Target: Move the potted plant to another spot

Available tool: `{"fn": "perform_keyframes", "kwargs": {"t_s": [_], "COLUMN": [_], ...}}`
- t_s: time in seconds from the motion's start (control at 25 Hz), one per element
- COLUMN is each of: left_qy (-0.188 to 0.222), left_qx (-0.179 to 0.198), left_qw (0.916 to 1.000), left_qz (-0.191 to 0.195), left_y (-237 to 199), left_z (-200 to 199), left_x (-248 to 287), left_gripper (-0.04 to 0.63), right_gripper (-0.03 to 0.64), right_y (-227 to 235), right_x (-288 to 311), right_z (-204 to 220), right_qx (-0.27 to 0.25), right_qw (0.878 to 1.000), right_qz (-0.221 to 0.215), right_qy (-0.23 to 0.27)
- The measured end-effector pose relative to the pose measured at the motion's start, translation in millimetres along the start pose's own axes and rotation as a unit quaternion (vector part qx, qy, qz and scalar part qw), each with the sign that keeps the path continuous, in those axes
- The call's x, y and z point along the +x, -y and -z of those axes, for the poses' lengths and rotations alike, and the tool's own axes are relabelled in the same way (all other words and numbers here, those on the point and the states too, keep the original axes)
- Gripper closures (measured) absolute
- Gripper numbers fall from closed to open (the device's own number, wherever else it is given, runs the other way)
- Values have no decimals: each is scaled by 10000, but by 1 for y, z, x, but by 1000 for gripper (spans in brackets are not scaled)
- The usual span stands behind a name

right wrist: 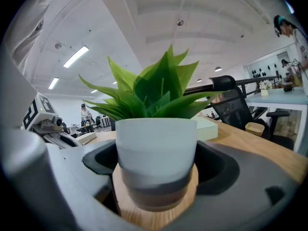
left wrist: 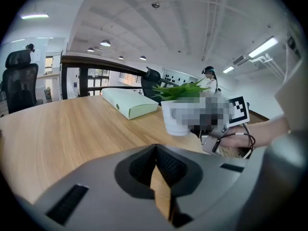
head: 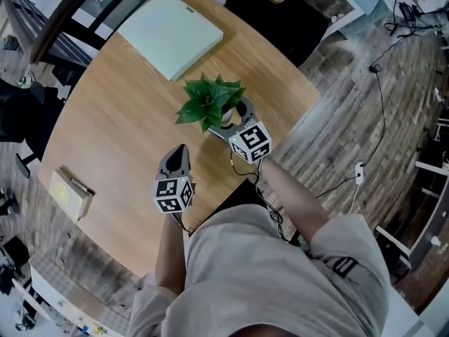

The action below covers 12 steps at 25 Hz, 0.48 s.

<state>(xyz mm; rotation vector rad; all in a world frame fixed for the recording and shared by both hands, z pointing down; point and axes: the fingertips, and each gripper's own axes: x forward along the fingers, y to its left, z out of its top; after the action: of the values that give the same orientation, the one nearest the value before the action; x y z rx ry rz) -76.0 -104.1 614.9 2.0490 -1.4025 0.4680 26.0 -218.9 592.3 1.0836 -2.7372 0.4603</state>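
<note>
The potted plant [head: 210, 100], green leaves in a white pot, stands near the middle of the round wooden table [head: 119, 118]. My right gripper [head: 233, 116] reaches in from the near side, its jaws closed against both sides of the pot. In the right gripper view the pot [right wrist: 156, 148] fills the gap between the dark pads [right wrist: 219, 170], its base on the wood. My left gripper [head: 179, 152] rests shut and empty on the table, a short way left of the plant. The left gripper view shows the pot [left wrist: 175, 119] ahead to the right.
A flat pale green box [head: 172, 34] lies on the far part of the table. A small wooden block [head: 70, 192] sits near the left edge. The table's right edge [head: 302, 111] is close to the plant. Black chairs [right wrist: 236, 105] stand beyond the table.
</note>
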Motion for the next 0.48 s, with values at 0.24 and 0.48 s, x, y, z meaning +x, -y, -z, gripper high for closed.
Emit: {"fn": "perform_keyframes", "kwargs": {"t_s": [0.24,0.48], "left_qy": [-3,8], "left_qx": [-120,-222], "left_qw": [9998,9994], "left_qz": [-143,-268], "left_y": [-9,-18], "left_z": [-4,-9], "left_x": [8,11], "left_gripper": [583,583], "right_gripper": [126,127], "right_y": [4,17], "right_x": [21,39], "right_z": [5,6], "right_qx": [-83,-201], "right_qw": [9998,9993], "right_qz": [-140,-176], "right_qy": [-133,-245]}}
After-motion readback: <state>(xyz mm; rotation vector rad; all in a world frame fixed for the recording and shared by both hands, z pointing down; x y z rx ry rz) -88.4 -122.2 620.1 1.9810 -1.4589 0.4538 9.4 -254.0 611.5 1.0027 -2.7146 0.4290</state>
